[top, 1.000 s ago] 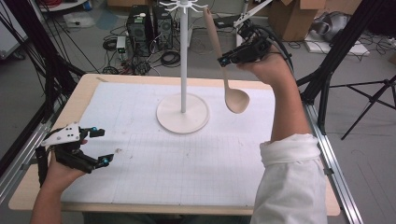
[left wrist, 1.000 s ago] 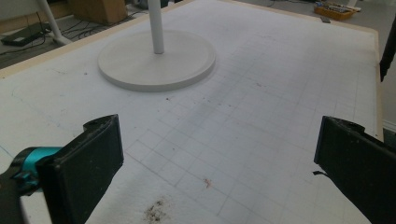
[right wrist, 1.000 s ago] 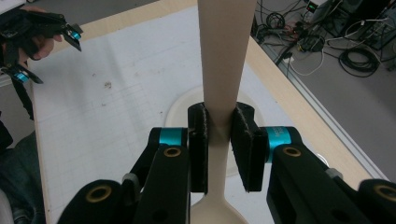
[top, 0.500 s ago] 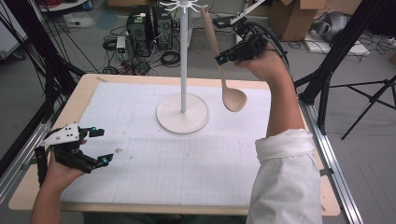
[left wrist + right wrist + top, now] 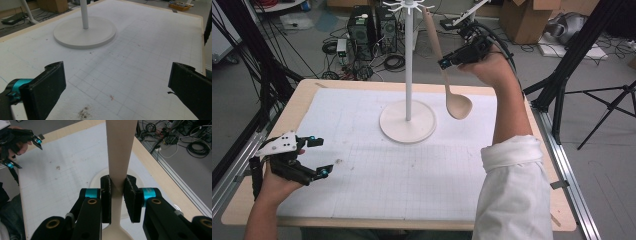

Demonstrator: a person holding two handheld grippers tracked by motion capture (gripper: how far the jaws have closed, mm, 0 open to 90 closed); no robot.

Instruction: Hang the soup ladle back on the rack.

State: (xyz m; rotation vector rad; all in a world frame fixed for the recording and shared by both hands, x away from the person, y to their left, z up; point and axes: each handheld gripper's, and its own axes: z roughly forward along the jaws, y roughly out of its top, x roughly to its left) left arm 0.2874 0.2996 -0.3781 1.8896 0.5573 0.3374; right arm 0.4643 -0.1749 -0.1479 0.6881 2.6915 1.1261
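Your left tool (image 5: pixel 314 157) sits low at the near left corner of the counter (image 5: pixel 292 107), and its jaws are wide apart with nothing between them (just the white grid mat (image 5: pixel 140 65) under it). Farther off, the white stand (image 5: pixel 408 117) rests in the middle of the mat. Your right tool (image 5: pixel 117 191) is up high beside the pole, pinching the handle of the wooden spoon (image 5: pixel 451 82), bowl hanging down above the mat
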